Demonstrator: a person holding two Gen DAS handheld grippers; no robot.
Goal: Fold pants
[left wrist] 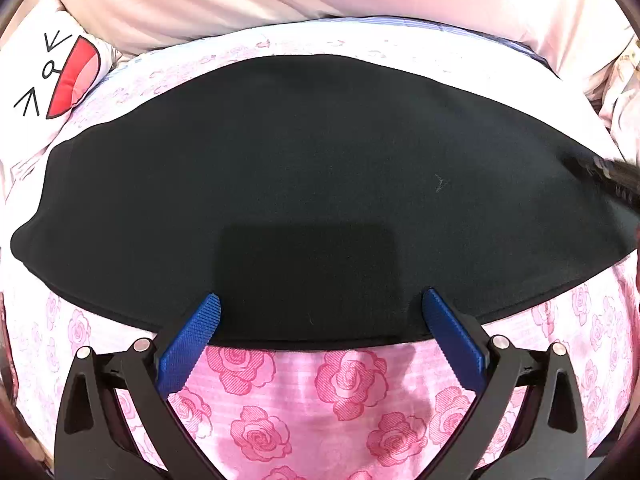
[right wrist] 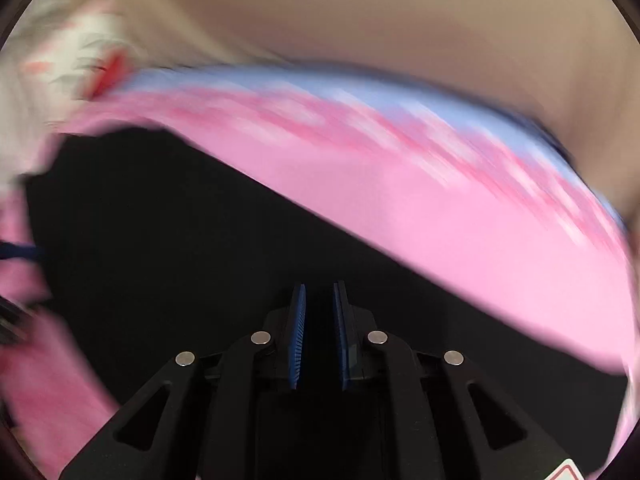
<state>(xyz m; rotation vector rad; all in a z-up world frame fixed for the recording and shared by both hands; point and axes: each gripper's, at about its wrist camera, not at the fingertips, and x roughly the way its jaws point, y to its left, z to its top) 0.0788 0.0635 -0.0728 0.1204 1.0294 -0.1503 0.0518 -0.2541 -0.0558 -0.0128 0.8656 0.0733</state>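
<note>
Left wrist view shows the black pants (left wrist: pixel 312 184) lying flat on a pink sheet with roses (left wrist: pixel 348 392), and their near hem runs just under the tips of the left gripper (left wrist: pixel 320 312). Its blue pads (left wrist: pixel 192 340) stand wide apart, with nothing pressed between them. A white pillow with a drawn red mouth (left wrist: pixel 60 76) lies far ahead to the left of this gripper. In the blurred right wrist view, the right gripper (right wrist: pixel 320 300) has its jaws almost together over the pants (right wrist: pixel 168 248), with a narrow gap; whether cloth is pinched there I cannot tell.
</note>
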